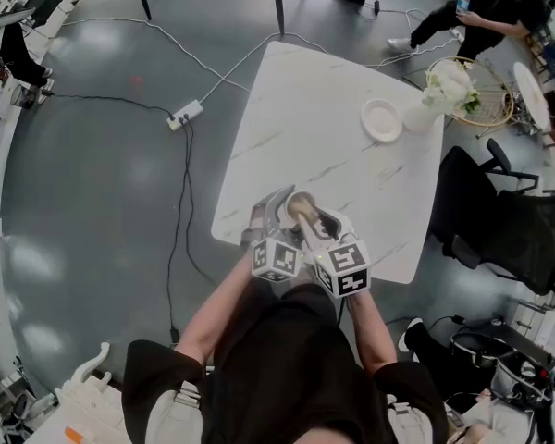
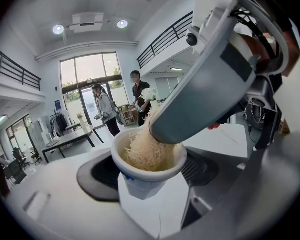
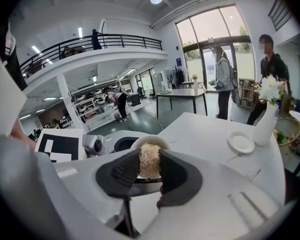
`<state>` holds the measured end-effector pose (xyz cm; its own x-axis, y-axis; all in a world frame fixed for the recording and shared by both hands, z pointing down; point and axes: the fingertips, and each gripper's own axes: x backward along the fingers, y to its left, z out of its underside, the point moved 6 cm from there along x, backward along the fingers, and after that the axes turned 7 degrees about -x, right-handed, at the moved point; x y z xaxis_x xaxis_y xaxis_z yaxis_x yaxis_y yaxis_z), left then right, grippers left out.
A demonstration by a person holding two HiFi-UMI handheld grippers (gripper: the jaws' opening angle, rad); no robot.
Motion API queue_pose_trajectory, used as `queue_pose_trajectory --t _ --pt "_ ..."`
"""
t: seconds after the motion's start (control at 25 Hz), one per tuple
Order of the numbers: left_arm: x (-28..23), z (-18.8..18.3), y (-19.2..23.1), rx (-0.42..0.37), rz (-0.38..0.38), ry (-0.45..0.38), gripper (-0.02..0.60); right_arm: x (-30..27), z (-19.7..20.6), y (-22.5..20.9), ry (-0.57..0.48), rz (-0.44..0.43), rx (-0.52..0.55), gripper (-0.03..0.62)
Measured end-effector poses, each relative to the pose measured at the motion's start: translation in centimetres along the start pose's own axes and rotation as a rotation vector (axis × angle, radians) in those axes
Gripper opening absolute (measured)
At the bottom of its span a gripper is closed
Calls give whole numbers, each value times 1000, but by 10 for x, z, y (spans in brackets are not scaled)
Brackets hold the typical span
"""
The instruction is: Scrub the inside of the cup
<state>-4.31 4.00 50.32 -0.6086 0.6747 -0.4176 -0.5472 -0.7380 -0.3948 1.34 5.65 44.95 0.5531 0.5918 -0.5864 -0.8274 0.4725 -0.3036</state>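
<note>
Lower centre of the head view, above the table's (image 1: 333, 128) near edge, the left gripper (image 2: 149, 173) clamps the white cup (image 2: 140, 186) steady so the right gripper (image 3: 149, 170), pinching a pale fibrous scrubber (image 3: 150, 156), can press it inside.

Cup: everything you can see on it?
The cup is small, white, round-rimmed, plastic or ceramic by its look, with a small blue mark outside. The left hand-held gripper clamps its sides over the table, near its front edge. A pale fibrous scrubber, held by the right hand-held gripper, fills its inside.
</note>
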Motion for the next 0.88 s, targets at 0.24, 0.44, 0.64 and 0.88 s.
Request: queue_pose_trajectory --t 0.24,0.44,0.64,0.88 --pt "2 2 6 39 -6 13 362 -1 6 2 21 -16 10 107" --pt "2 5 4 44 5 7 362 0 4 -7 20 2 7 107" --pt "3 2 4 46 8 2 362 2 0 -9 11 13 5 107" --pt "1 5 -1 33 16 5 362 4 0 -8 6 13 7 107"
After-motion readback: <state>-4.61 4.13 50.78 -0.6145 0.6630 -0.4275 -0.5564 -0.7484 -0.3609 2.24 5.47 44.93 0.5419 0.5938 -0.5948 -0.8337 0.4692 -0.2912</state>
